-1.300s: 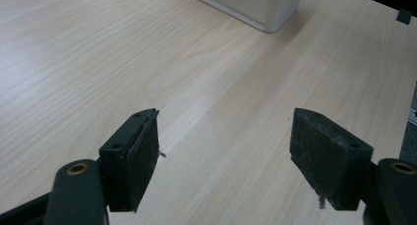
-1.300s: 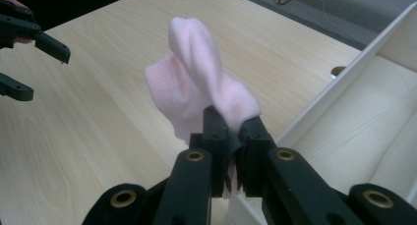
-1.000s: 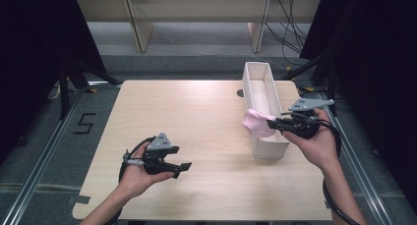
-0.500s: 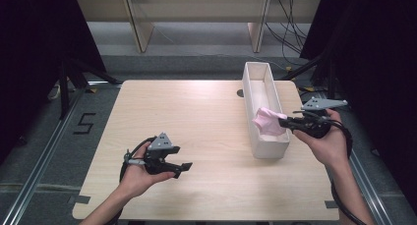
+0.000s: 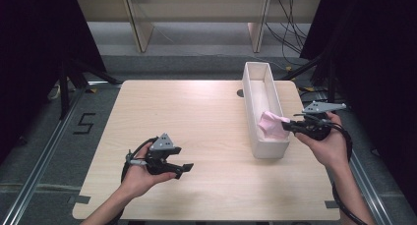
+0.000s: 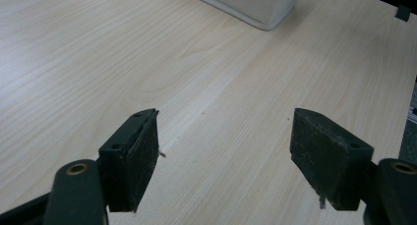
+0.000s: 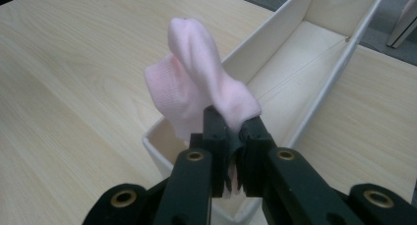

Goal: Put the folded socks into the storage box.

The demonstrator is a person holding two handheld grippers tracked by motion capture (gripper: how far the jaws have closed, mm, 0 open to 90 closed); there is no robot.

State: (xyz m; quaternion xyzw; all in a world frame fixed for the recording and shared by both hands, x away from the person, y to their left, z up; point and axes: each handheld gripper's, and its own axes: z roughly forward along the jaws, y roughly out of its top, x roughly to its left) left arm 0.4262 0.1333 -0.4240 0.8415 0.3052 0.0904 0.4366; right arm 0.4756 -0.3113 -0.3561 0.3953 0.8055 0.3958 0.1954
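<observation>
A pink sock is clamped in the right gripper above the white box's near end; the left gripper is held apart.

A: Item one, pink sock: in my right gripper view its lower end is lost between the closed fingers, so I cannot list how much cloth they cover.

B: Item two, white bin: same view, the far end is cut by the top edge, and the near wall sits behind the right gripper.

A: Item three, from the high view: the bin floor under the sock is hidden. The small dark mark on the surface beside the bin is too small to identify.

B: Item four, left gripper view: the bin is cropped to one lower corner.
</observation>
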